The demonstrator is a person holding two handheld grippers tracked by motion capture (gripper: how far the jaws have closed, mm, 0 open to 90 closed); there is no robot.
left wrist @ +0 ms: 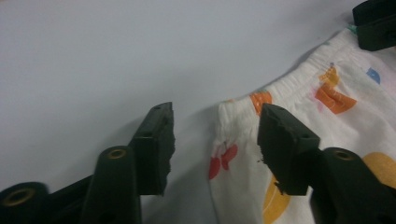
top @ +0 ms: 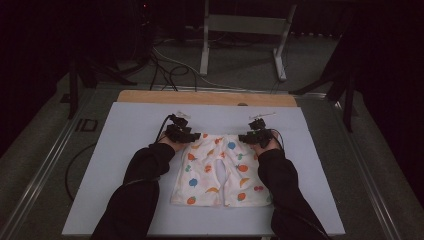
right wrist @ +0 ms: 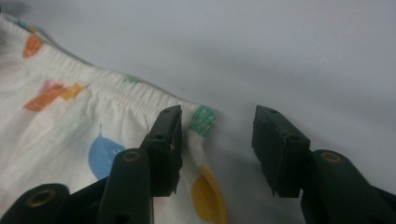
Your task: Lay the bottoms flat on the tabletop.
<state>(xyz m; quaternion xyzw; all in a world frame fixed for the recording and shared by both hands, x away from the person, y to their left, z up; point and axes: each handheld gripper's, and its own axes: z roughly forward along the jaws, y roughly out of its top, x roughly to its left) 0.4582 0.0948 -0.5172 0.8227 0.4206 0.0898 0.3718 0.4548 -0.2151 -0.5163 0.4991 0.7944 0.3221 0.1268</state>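
Observation:
A small pair of white shorts (top: 215,172) printed with coloured fruit lies flat on the white board (top: 125,135), waistband at the far end. My left gripper (top: 195,136) is at the waistband's left corner, and my right gripper (top: 244,138) at its right corner. In the left gripper view the jaws (left wrist: 217,121) stand apart around the corner of the shorts (left wrist: 327,121), one pad over the cloth and one over the board. In the right gripper view the jaws (right wrist: 218,122) likewise straddle the corner of the shorts (right wrist: 93,116). Neither pair of pads presses the cloth. The right gripper (left wrist: 376,23) also appears far off in the left gripper view.
The board lies on a table with a wooden strip (top: 207,97) along its far edge. Behind it a metal stand (top: 245,25) and cables (top: 170,70) are on the floor. Dark sleeves (top: 135,195) reach in from the bottom.

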